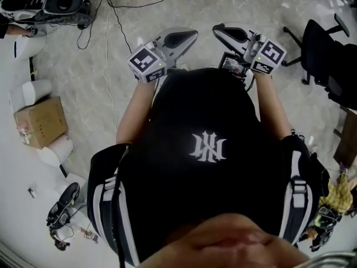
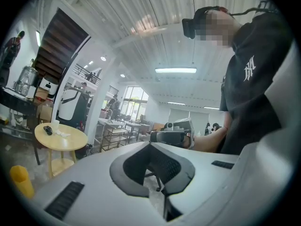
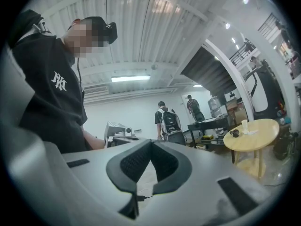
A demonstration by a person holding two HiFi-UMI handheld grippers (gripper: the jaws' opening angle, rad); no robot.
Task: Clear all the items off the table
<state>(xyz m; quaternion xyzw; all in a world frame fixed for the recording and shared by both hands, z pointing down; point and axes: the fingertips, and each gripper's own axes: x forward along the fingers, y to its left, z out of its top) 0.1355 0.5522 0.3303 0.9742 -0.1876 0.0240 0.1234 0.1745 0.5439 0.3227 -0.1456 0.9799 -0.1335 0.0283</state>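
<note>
Head view: left gripper (image 1: pixel 187 38), right gripper (image 1: pixel 221 31) held level before chest; no table in sight.
Left gripper view: jaws together, empty. Round yellow wooden table (image 2: pixel 70 141) well apart, bearing white cup (image 2: pixel 55 124), small dark object (image 2: pixel 47 130).
Right gripper view: jaws together, empty. Cup likely light, crushable; take mid-wall, gently.

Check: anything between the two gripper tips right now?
Only bare floor lies between the left gripper and the right gripper, both shut and empty. The head view shows it.
</note>
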